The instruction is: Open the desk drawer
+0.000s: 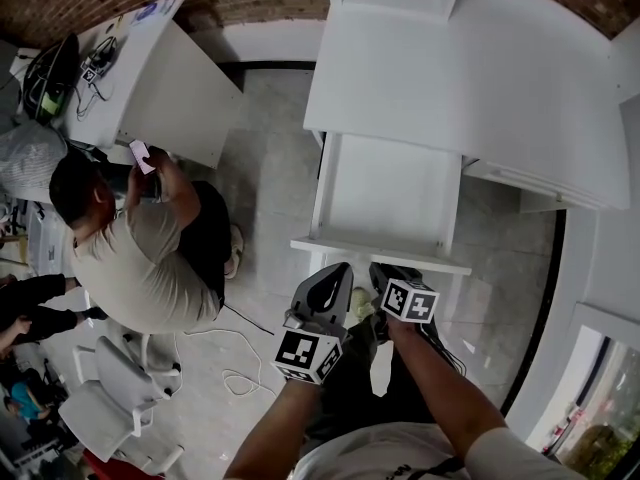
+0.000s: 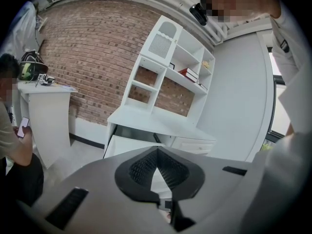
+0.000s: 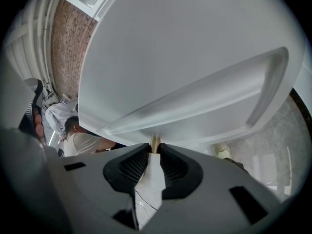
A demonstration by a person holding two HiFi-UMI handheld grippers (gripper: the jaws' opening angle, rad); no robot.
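The white desk (image 1: 470, 78) has its drawer (image 1: 385, 193) pulled out toward me, with its inside bare. My right gripper (image 1: 385, 270) sits at the drawer's front panel (image 3: 185, 72). In the right gripper view the small gold knob (image 3: 155, 142) is pinched between the pads of my right gripper (image 3: 155, 152). My left gripper (image 1: 338, 271) hangs just left of it, short of the drawer front and touching nothing. In the left gripper view my left gripper (image 2: 157, 152) has its pads meeting at the tips, with the pulled-out drawer (image 2: 122, 143) beyond it.
A person (image 1: 140, 238) sits on the floor at the left with a phone, beside a white side table (image 1: 160, 78). A white chair (image 1: 115, 388) and a loose cable (image 1: 230, 353) lie at the lower left. A shelf hutch (image 2: 170, 67) stands on the desk.
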